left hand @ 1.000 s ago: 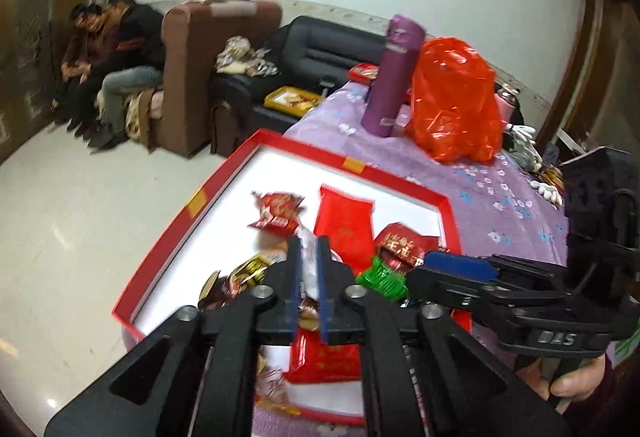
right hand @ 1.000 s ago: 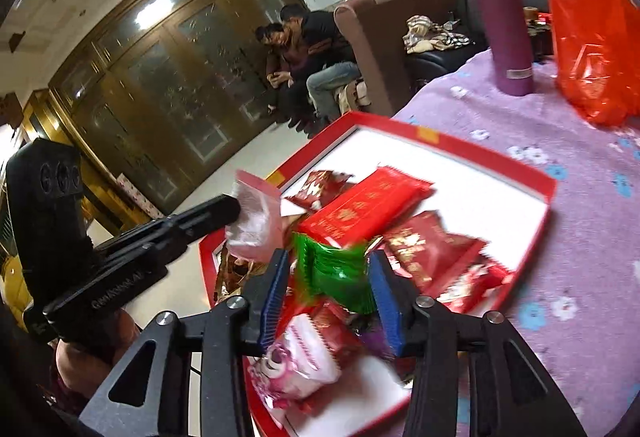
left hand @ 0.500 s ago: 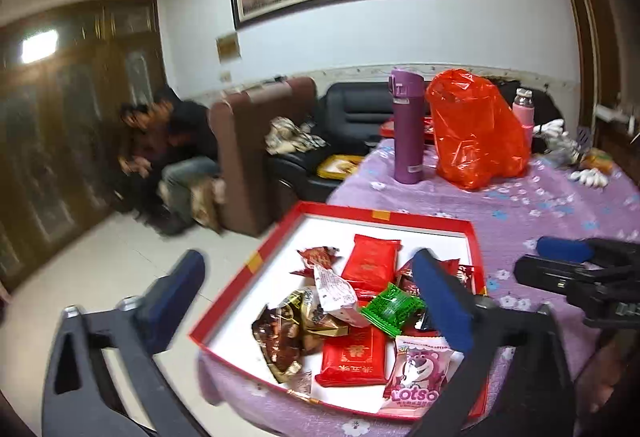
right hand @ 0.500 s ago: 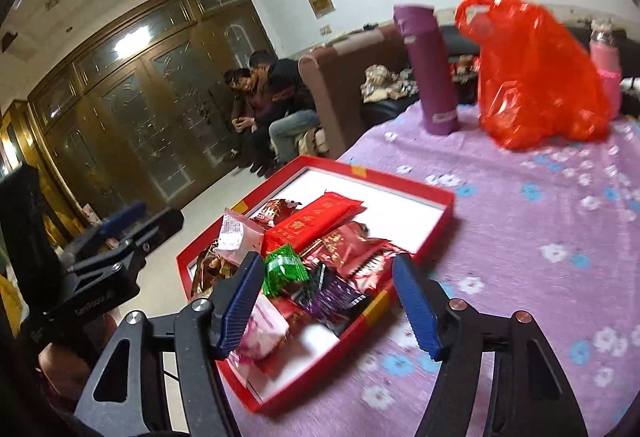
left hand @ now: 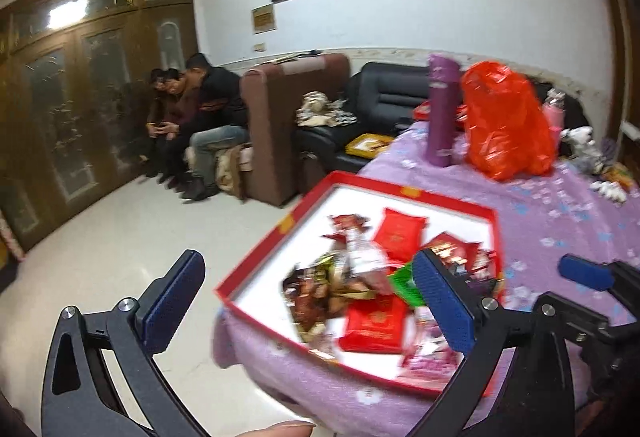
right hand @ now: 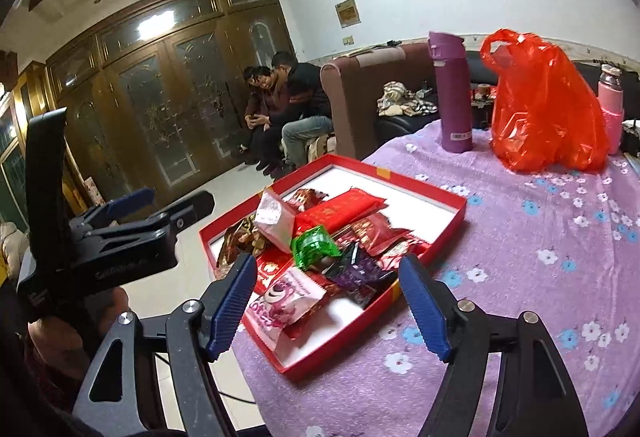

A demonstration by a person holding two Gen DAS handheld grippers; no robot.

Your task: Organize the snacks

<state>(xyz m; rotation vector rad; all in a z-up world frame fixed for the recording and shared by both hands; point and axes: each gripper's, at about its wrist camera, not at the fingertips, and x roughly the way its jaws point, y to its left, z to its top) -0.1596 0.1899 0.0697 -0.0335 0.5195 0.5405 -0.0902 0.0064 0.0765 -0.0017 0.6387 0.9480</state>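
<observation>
two grippers – left (left hand: pixel 308 301), right (right hand: pixel 328 301) – jaws wide, empty, mixed snacks (right hand: pixel 320 237) heaped in red tray (right hand: pixel 424 261)

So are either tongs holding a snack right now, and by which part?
Nothing is held. The left tongs and right tongs both stand wide open above the red tray, snacks lying loose inside.

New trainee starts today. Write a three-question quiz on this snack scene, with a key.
1. True or false: the right gripper is shut on the green snack packet.
2. Which stands nearer the red snack box: A) the purple flask, B) the pink bottle?
3. Fill in: the orange plastic bag stands between the purple flask and the ____.

Key: 1 false: both its fingers and those of the left gripper are spread wide, holding nothing. 2 A. 3 pink bottle.
</observation>
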